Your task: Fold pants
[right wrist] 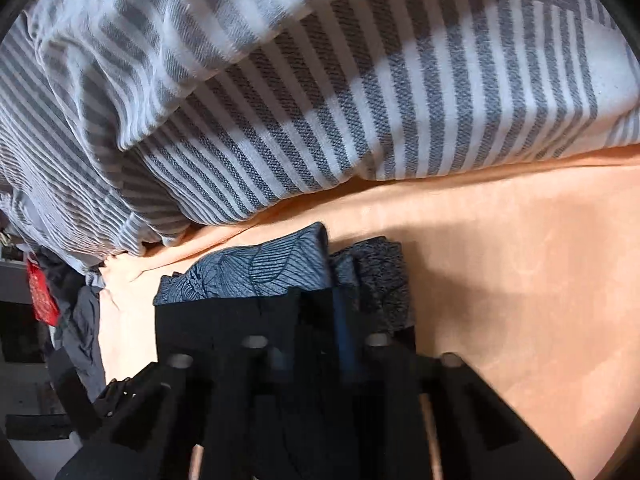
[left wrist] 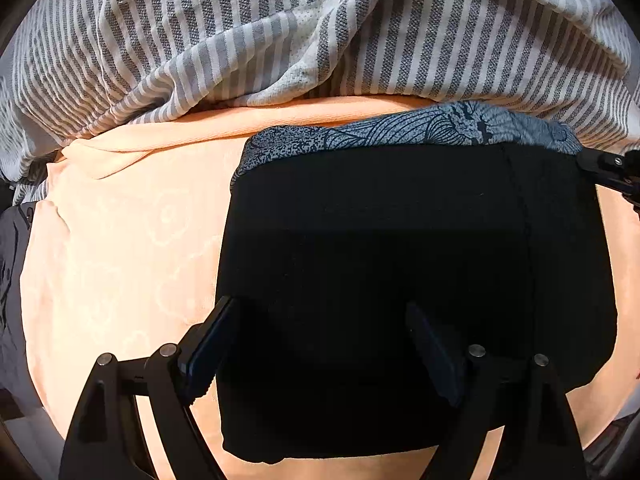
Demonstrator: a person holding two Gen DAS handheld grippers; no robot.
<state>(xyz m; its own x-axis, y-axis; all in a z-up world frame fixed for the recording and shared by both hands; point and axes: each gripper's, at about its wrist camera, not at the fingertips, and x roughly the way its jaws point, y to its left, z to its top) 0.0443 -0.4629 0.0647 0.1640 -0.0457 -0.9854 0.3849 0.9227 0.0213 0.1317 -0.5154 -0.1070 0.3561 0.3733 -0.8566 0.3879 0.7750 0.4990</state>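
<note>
A: What could go wrong?

B: The big striped blanket bunches at the far edge of the orange bed sheet. It could catch the black pants, folded in the middle.

A: And the tongs?

B: The left tongs gape wide over the near edge. The right tongs pinch the patterned far corner; it could slip out.

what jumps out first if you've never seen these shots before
A black folded pants block fills the middle of the left wrist view, lying on a peach sheet, with a grey leaf-print edge along its far side. Behind it bulges a grey-and-white striped duvet. The left gripper stands open over the pants; the right gripper is at the print edge.
</note>
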